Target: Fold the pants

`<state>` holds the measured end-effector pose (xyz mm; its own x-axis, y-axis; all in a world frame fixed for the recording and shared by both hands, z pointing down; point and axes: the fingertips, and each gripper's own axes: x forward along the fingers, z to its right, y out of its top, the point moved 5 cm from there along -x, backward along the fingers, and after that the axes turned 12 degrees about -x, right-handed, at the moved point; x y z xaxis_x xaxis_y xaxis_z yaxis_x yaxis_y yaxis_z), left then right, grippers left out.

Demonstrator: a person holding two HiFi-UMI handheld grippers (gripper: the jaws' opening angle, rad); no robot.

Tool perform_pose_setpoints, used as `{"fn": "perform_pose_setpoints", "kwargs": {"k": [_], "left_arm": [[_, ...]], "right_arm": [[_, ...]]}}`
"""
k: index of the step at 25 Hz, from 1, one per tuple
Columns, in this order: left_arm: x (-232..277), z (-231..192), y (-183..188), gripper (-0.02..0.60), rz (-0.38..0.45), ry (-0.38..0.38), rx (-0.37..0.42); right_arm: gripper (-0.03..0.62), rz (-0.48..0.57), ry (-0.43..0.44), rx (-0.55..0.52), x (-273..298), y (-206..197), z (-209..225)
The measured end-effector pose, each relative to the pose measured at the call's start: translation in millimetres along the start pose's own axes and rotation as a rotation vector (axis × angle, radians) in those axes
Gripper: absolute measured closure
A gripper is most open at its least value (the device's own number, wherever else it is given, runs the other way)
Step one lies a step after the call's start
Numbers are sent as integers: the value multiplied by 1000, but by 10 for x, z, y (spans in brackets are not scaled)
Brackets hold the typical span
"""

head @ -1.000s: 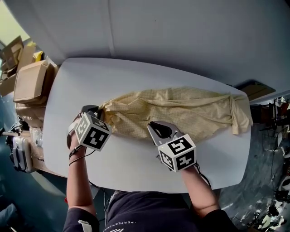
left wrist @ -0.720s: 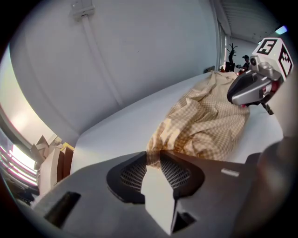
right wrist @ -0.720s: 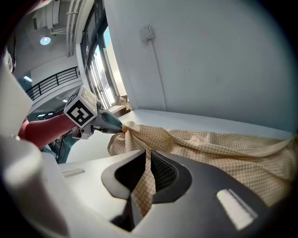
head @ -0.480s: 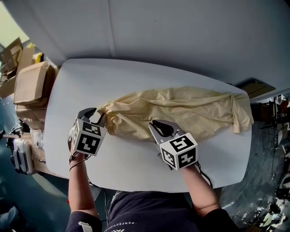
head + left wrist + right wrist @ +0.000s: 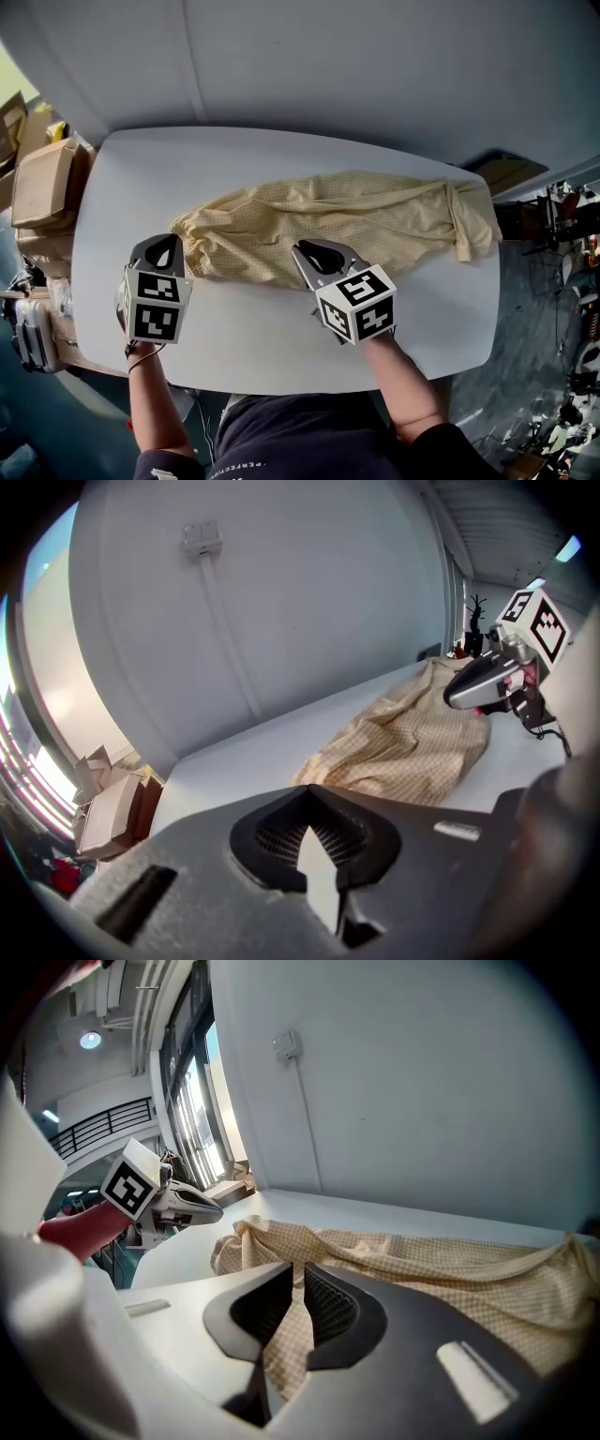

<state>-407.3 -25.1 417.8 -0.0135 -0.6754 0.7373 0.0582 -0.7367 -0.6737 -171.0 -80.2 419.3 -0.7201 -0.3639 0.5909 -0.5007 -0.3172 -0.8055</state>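
Observation:
Yellow checked pants point(image 5: 375, 216) lie stretched left to right across the white table point(image 5: 272, 342). My left gripper point(image 5: 161, 246) hovers just off their left end, shut, with nothing between its fingers. In the left gripper view its jaw tips point(image 5: 307, 794) meet over bare table and the pants point(image 5: 412, 742) lie beyond them. My right gripper point(image 5: 319, 253) sits at the near edge of the pants around their middle. In the right gripper view its jaws point(image 5: 298, 1265) stand almost together with the checked fabric point(image 5: 450, 1269) running through the narrow gap.
Cardboard boxes point(image 5: 42, 183) stand off the table's left end. A grey wall runs behind the table, with a socket point(image 5: 202, 538) on it. Clutter lies on the floor past the right end point(image 5: 562, 216).
My left gripper opened at the left end of the pants, then shut empty and drew back towards me, rising. The right gripper shifted slightly and still has the fabric's near edge between its jaws.

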Motion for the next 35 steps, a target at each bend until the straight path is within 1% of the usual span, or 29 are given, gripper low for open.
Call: {"fn": "perform_pose_setpoints", "kwargs": {"k": [4, 8, 13, 17, 20, 23, 27, 31, 35], "left_arm": [[-91, 502, 119, 580, 10, -44, 32], [-55, 1183, 206, 580, -7, -90, 89], [102, 2044, 393, 580, -6, -178, 140], [193, 2632, 549, 580, -9, -217, 172], [291, 3045, 613, 580, -20, -245, 214], [376, 3366, 700, 580, -16, -268, 233], [480, 3677, 761, 580, -18, -297, 240], [600, 3943, 796, 580, -51, -311, 269], [708, 4210, 852, 580, -71, -329, 292]], "right_arm": [[579, 26, 3, -15, -277, -67, 172], [579, 31, -7, -26, -661, -242, 479], [579, 31, -60, 4, -1118, -534, 1017], [575, 34, -106, 35, -1475, -772, 1450], [568, 23, -147, 53, -1780, -964, 1765], [556, 12, -193, 77, -2039, -1155, 2093], [529, -8, -256, 106, -2309, -1426, 2437], [511, -57, -307, 106, -2504, -1704, 2682], [498, -101, -336, 89, -2589, -1929, 2852]]}}
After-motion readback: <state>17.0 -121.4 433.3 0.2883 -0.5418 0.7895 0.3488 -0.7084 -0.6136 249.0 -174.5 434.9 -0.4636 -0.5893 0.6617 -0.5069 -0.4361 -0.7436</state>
